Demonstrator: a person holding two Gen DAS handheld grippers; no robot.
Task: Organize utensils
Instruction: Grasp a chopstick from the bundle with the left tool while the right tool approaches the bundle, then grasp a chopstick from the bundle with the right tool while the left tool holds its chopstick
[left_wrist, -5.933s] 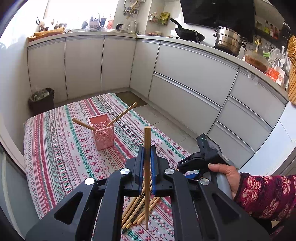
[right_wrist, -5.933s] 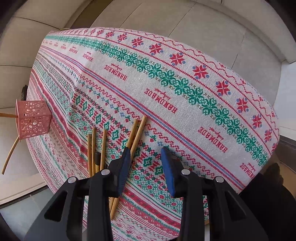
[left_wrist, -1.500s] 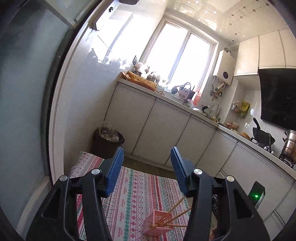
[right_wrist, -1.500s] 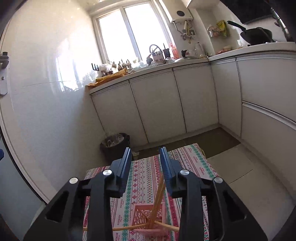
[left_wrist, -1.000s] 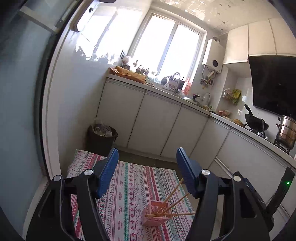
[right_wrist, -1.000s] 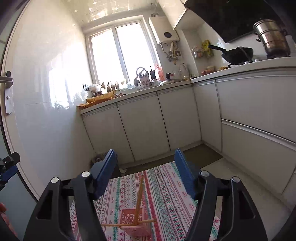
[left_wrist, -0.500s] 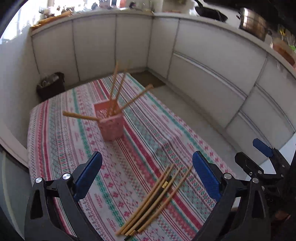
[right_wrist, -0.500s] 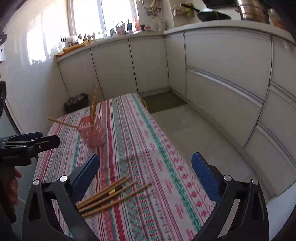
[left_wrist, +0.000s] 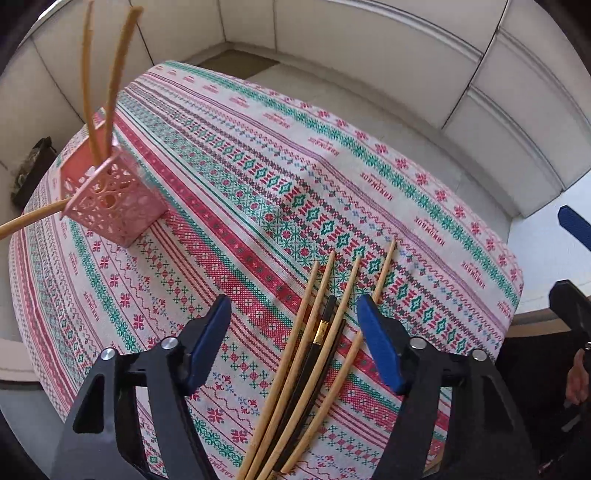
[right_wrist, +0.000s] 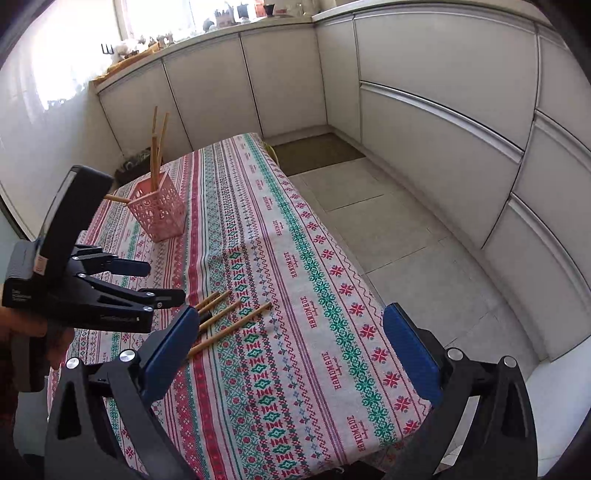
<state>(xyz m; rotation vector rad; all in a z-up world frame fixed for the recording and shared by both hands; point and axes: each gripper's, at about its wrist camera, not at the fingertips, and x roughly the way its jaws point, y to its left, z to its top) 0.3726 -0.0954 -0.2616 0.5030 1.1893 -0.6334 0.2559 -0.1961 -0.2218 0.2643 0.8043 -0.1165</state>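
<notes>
Chopsticks (left_wrist: 325, 332) lie in a small pile on the striped tablecloth (left_wrist: 258, 177), near the 6 o'clock edge of the left wrist view. Four of them are pale wood. One dark chopstick (left_wrist: 320, 341) with a gold band lies in the middle of the pile.

The left gripper (left_wrist: 293, 328) points down over this pile. Its two blue pads (left_wrist: 208, 338) stand on either side of the sticks and do not touch them. The jaws are closing, and the pile is between them.

A pink basket (left_wrist: 114, 197) with little holes in its walls stands on the cloth at about 10 o'clock in that view, well apart from the pile. Wooden chopsticks are in it. Two stick up and lean toward 12 o'clock. One pokes out sideways toward 9 o'clock.

In the right wrist view the same pink basket (right_wrist: 159, 214) stands at about 10 o'clock, with sticks standing up in it. The pile (right_wrist: 225, 317) lies on the cloth at about 8 o'clock, partly behind a blue pad.

The right gripper (right_wrist: 288, 339) is wide open and nothing is between its pads. It hangs over bare cloth near the 6 o'clock edge. A hand (right_wrist: 33, 332) holds the left gripper at 9 o'clock in this view.

White cupboards (right_wrist: 424, 92) stand behind the table.
</notes>
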